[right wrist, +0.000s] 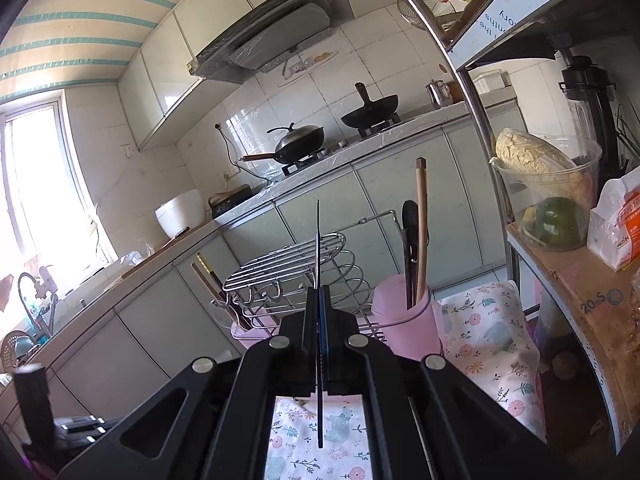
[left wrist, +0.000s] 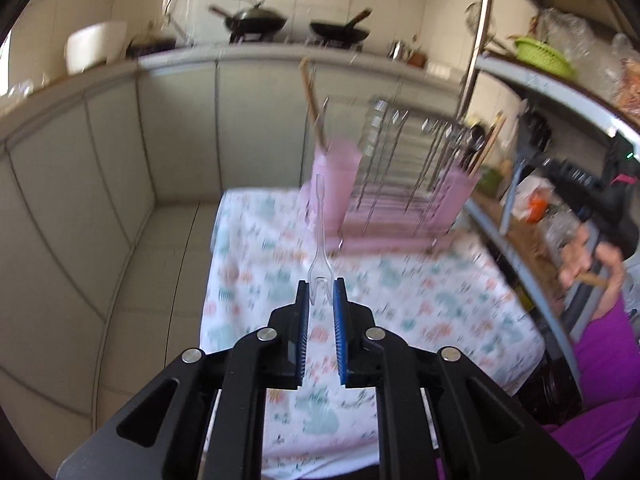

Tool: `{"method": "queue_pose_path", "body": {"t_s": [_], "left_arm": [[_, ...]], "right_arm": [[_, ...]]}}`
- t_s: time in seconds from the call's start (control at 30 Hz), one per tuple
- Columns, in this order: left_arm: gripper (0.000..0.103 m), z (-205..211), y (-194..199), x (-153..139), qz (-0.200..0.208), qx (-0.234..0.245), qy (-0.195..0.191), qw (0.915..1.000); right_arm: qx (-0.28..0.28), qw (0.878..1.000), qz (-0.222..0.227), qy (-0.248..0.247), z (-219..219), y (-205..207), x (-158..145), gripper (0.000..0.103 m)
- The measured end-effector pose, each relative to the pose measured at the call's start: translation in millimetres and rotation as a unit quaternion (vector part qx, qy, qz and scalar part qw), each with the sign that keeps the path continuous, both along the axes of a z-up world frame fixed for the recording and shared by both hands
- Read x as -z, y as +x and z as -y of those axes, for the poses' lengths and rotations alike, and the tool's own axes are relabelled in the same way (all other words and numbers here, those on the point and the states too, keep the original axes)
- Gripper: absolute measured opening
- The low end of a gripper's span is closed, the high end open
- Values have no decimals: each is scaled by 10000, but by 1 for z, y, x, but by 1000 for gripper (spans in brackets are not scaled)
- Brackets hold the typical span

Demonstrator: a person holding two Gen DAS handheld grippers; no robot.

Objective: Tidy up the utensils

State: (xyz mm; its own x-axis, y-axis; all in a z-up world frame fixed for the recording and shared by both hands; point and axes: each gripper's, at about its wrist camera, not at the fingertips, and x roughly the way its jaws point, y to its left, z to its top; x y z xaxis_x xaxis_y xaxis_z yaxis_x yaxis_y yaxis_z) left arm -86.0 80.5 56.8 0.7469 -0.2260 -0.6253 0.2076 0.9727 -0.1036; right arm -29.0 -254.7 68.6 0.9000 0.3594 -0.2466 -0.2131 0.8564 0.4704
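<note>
Small kitchen w/ white tiled walls (right wrist: 372, 60), pale green cabinets (right wrist: 316, 216) under an L-shaped counter (right wrist: 400, 128). Range hood (right wrist: 268, 40) over gas stove w/ 2 woks (right wrist: 300, 142). Bright window (right wrist: 36, 184) at left; striped ceiling (right wrist: 92, 8).

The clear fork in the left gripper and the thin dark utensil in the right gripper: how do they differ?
The clear fork is see-through; the thin dark utensil is opaque, seen edge-on. The left gripper pinches the fork by its prongs, with jaws slightly apart; the right gripper, jaws together, clamps the utensil along its length, so it sticks out behind. Both are slim and stick out ahead.
</note>
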Motion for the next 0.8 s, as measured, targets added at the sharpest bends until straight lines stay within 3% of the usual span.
{"method": "queue_pose_path", "body": {"t_s": [0.2, 0.47, 0.8], "left_arm": [[11, 20, 11, -20, 351, 248, 191, 9989], [11, 29, 49, -13, -56, 274, 186, 9994], [11, 32, 93, -55, 282, 313, -37, 9991]], "right_arm": [[33, 10000, 45, -12, 2, -4, -3, 1], [136, 9999, 83, 5, 12, -4, -7, 1], [219, 9995, 216, -8, 13, 1, -14, 1]]}}
